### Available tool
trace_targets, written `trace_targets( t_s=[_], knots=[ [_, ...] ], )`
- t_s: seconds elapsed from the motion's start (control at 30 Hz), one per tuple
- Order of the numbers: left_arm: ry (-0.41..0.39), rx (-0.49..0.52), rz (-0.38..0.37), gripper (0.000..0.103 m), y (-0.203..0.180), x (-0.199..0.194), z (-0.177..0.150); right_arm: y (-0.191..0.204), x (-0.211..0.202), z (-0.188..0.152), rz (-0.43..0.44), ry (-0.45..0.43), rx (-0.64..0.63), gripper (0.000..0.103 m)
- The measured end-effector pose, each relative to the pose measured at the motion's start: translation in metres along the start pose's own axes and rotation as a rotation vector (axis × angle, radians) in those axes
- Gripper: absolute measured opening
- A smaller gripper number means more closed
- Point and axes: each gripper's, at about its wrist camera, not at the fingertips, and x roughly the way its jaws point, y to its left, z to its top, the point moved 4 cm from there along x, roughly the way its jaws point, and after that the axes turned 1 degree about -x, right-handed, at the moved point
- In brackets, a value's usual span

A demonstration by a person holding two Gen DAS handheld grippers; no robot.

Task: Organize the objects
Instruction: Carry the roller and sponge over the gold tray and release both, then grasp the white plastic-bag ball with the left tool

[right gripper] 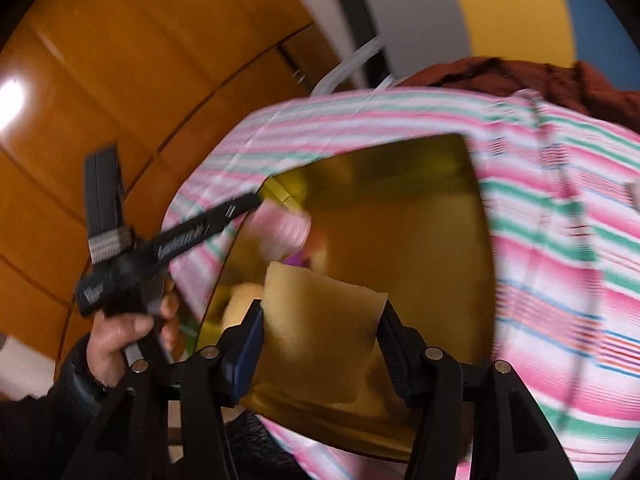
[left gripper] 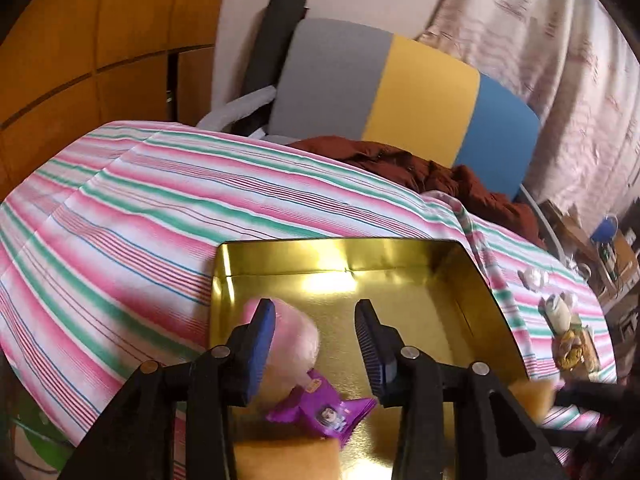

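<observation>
Right claw (right gripper: pixel 320 340) grips a yellow sponge (right gripper: pixel 320 320) above the gold tin (right gripper: pixel 440 240); left claw (left gripper: pixel 316 320) hovers released.

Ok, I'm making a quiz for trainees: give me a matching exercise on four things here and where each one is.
Things:
1 sponge
2 purple packet
3 red cloth
4 blue mug

Places:
A far right, beyond the striped cloth
B between the right gripper's fingers
C on the tin floor under the open left gripper
D by the chair back

Pairs: 1-B, 2-C, 3-D, 4-A
</observation>
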Motion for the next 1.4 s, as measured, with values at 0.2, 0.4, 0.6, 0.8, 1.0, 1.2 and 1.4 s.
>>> trace_targets(
  t_s=[0.2,0.4,0.6,0.8,1.0,1.2,1.4],
  knots=[
    [-0.027,-0.026,0.009,0.047,0.015,-0.014,-0.007,0.030,0.033,-0.013,0.015,0.076,-0.042,0.081],
    [-0.022,-0.030,0.016,0.049,0.015,-0.031,-0.021,0.032,0.024,-0.012,-0.002,0.049,-0.026,0.087],
    [-0.029,-0.007,0.033,0.050,0.004,-0.042,-0.027,0.023,0.005,-0.011,-0.120,-0.009,-0.033,0.092],
    [-0.045,0.036,0.038,0.055,-0.011,-0.052,-0.030,0.011,-0.019,-0.008,-0.280,-0.093,-0.069,0.099],
    [-0.039,0.079,0.042,0.056,-0.026,-0.055,-0.037,-0.001,-0.041,-0.004,-0.390,-0.171,-0.073,0.103],
    [-0.021,0.112,0.056,0.056,-0.039,-0.053,-0.044,-0.008,-0.046,-0.003,-0.481,-0.199,-0.102,0.103],
    [0.002,0.145,0.026,0.056,-0.051,-0.050,-0.050,-0.026,-0.060,-0.005,-0.540,-0.216,-0.089,0.103]
  ],
)
